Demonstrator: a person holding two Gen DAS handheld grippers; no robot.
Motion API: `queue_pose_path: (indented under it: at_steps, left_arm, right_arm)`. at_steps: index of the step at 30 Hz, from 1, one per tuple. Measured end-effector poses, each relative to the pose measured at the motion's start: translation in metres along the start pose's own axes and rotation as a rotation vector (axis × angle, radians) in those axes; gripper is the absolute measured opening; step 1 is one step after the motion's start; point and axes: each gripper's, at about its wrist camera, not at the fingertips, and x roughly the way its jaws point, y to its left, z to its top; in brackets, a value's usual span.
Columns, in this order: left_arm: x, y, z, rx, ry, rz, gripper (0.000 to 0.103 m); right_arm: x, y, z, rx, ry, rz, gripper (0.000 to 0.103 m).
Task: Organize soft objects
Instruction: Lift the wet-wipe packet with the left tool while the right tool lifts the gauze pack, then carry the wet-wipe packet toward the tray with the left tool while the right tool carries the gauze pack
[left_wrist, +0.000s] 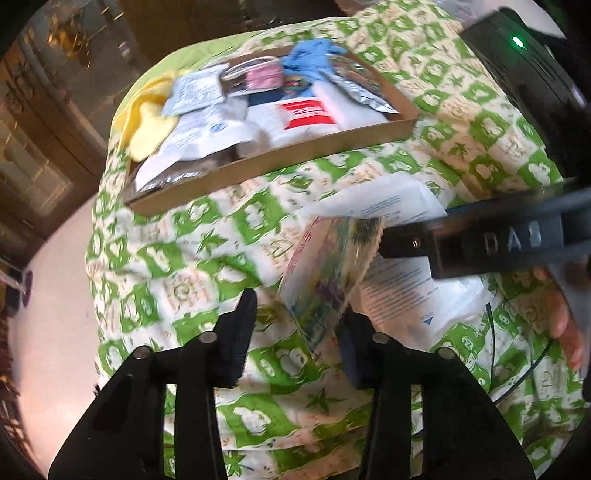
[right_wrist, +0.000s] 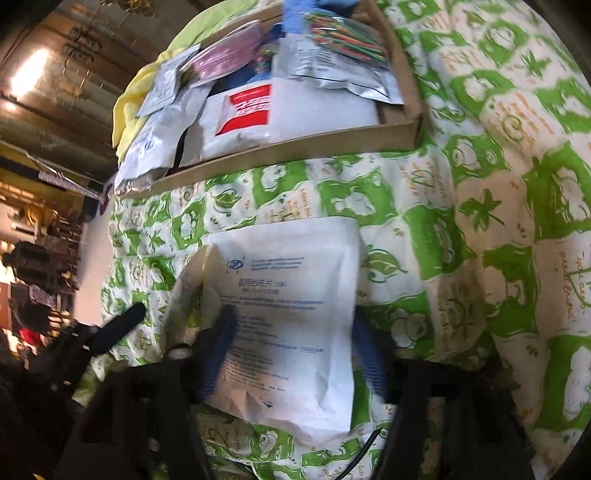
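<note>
Left gripper (left_wrist: 295, 314) sits nearest the lens, jaws part open. Colour-print packet (left_wrist: 328, 266) stands tilted on edge betw. the 2 fingers, lower end close against the right pad. Left pad is clear of it, so no clamp seen. Frame is blurred; contact at the right pad can't be confirmed.

Right gripper (right_wrist: 293, 314): jaws wide. White pouch (right_wrist: 291, 295) w/ blue print lies flat on the bedspread (right_wrist: 480, 184) betw. the 2 blue pads, 1 pad at each side edge. Pouch isn't crumpled or lifted, so no squeeze seen. In the left wrist view 1 finger of this gripper crosses from the right, tip just beside the packet's top, w/ the pouch under it. Part of a hand (left_wrist: 561, 314) shows below that finger.

Packet leans over the pouch's left edge; the 2 items touch or overlap.

Cardboard tray (left_wrist: 280, 158) is on the bedspread beyond both items, well apart from them. Contents, crowded and overlapping:
- blue glove (left_wrist: 310, 55), far side
- pink pack (left_wrist: 258, 74)
- silver pouch (left_wrist: 354, 88), right end
- white pack w/ red label (left_wrist: 306, 114)
- other white packs, left end

Yellow cloth (left_wrist: 147, 118) lies against the tray's left end, outside it.
</note>
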Motion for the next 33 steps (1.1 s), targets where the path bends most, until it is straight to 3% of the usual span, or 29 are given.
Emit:
queue_pose_path:
  at_steps: [8,11,15,17,19,21,24,27,29,31,33]
  left_arm:
    - [0.007,0.019,0.001,-0.089,0.009,-0.046,0.034]
    - [0.012,0.029,0.002,-0.148,0.018,-0.063,0.034]
    - [0.013,0.033,0.001,-0.175,0.027,-0.071,0.034]
    - [0.016,0.028,0.001,-0.155,0.035,-0.068,0.034]
    - [0.015,0.026,0.003,-0.145,0.027,-0.069,0.034]
    - [0.014,0.029,0.004,-0.158,0.015,-0.076,0.034]
    - [0.011,0.045,0.005,-0.234,-0.002,-0.105,0.034]
    - [0.011,0.067,0.002,-0.340,-0.007,-0.154,0.037]
    - [0.014,0.079,0.000,-0.407,0.005,-0.171,0.062]
    - [0.016,0.084,0.000,-0.451,0.014,-0.159,0.071]
    - [0.017,0.087,0.002,-0.477,0.008,-0.162,0.071]
  right_arm:
    - [0.023,0.047,-0.012,-0.062,-0.001,-0.074,0.087]
    - [0.032,0.057,-0.012,-0.050,-0.004,-0.056,0.103]
    - [0.044,0.058,-0.009,-0.011,-0.001,-0.048,0.102]
    - [0.047,0.055,-0.004,-0.016,0.016,-0.077,0.097]
    - [0.045,0.060,-0.004,-0.066,0.018,-0.149,0.077]
    - [0.042,0.061,-0.006,-0.098,0.009,-0.158,0.068]
    - [0.033,0.056,-0.009,-0.109,-0.005,-0.132,0.054]
    - [0.024,0.045,-0.011,-0.105,-0.014,-0.115,0.046]
    - [0.022,0.044,-0.011,-0.102,-0.025,-0.119,0.045]
    - [0.022,0.043,-0.011,-0.086,-0.027,-0.109,0.045]
    - [0.025,0.042,-0.008,-0.078,-0.023,-0.102,0.045]
